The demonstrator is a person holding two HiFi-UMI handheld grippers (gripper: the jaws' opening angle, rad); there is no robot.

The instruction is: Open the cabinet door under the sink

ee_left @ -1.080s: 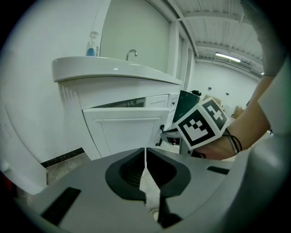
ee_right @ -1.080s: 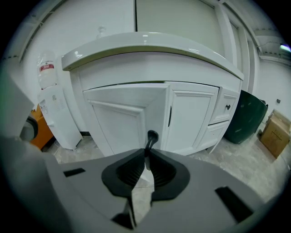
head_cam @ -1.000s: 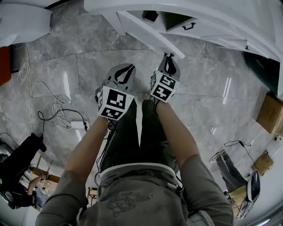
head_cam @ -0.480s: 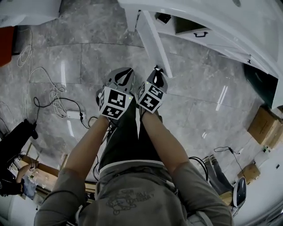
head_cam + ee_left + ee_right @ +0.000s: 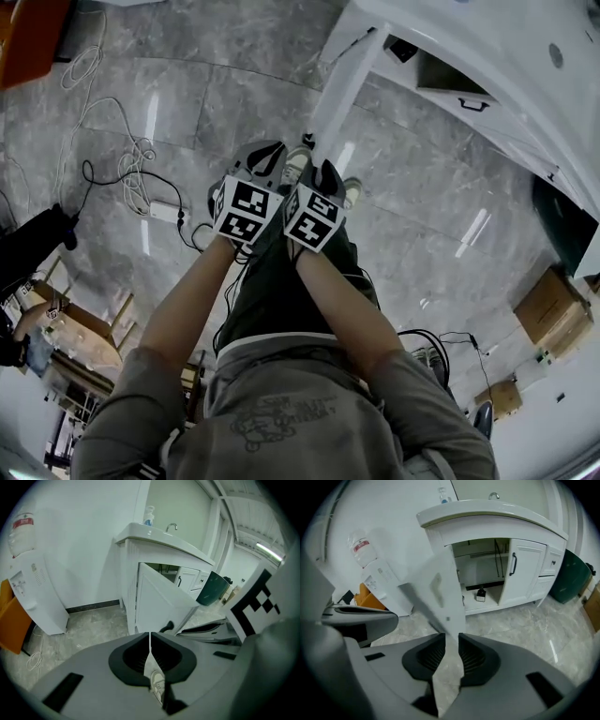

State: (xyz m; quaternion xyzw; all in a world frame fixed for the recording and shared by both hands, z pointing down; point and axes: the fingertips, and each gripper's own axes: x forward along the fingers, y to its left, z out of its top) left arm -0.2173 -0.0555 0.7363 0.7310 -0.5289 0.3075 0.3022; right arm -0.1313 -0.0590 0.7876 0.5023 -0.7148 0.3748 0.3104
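Observation:
The white cabinet door (image 5: 343, 86) under the sink stands swung wide open from the vanity (image 5: 487, 42). In the right gripper view the door (image 5: 438, 590) slants down toward my right gripper (image 5: 451, 637). Its jaws are opening with only floor showing in the gap, and they press on nothing. In the head view my right gripper (image 5: 326, 174) hangs just short of the door's free end. My left gripper (image 5: 267, 156) is beside it, with its jaws (image 5: 150, 634) shut and empty. The open cupboard (image 5: 483, 576) holds a small dark item (image 5: 481, 594).
A second door with a black handle (image 5: 513, 564) stays closed. A dark green bin (image 5: 569, 576) stands right of the vanity and a water dispenser (image 5: 33, 590) left of it. Cables and a power strip (image 5: 167, 213) lie on the floor at left, cardboard boxes (image 5: 548, 307) at right.
Both grippers drew back from the vanity. The right one was at the door's free end and has come off it, jaws parted. The door stands swung further out.

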